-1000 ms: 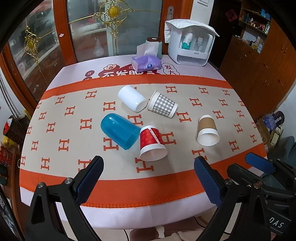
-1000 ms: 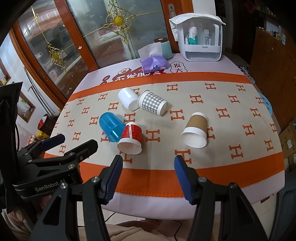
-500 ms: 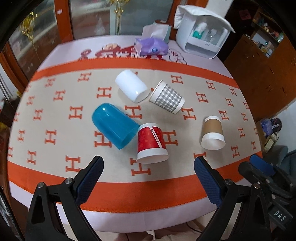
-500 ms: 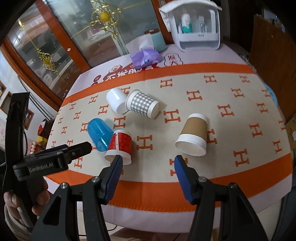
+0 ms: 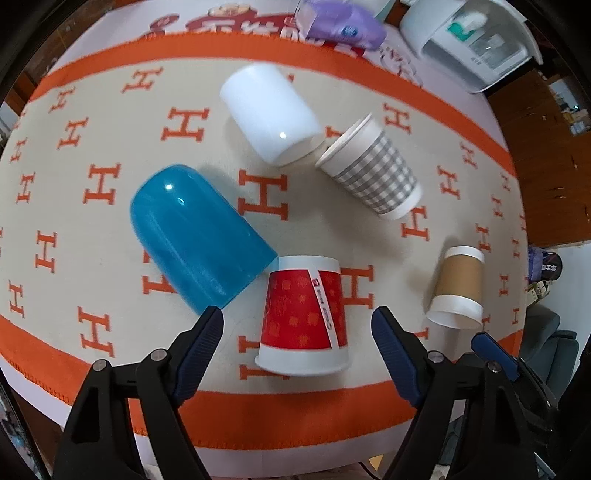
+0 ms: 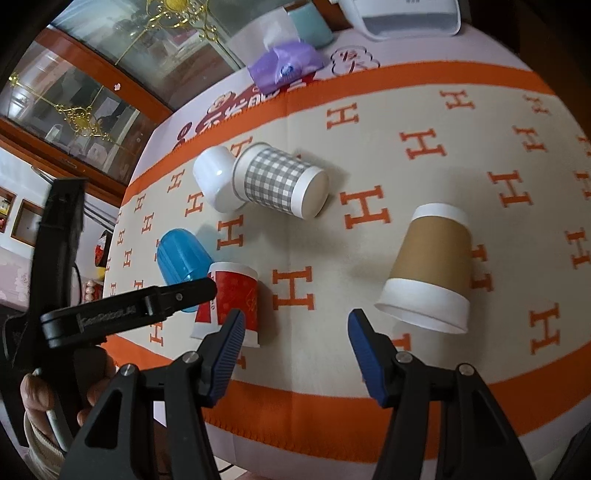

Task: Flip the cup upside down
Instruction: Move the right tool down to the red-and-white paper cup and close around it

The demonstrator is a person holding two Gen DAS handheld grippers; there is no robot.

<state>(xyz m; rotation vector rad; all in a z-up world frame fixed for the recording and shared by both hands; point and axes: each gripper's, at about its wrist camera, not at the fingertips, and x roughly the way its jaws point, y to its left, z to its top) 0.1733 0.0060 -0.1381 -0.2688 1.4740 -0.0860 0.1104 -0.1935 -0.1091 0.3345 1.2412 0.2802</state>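
Glossy plastic blue cup (image 5: 195, 236) and white cup (image 5: 269, 114) lie beside matt paper cups on woven tablecloth (image 5: 325, 402).

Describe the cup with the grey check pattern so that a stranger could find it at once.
On the orange-bordered tablecloth, look toward the far side, near the purple tissue pack. The checked cup lies on its side beside the white cup. It alone has a grey and white check.

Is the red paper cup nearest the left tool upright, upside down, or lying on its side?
The red paper cup is lying on its side: its printed wall rests along the tablecloth, wide white rim toward the open left tool.
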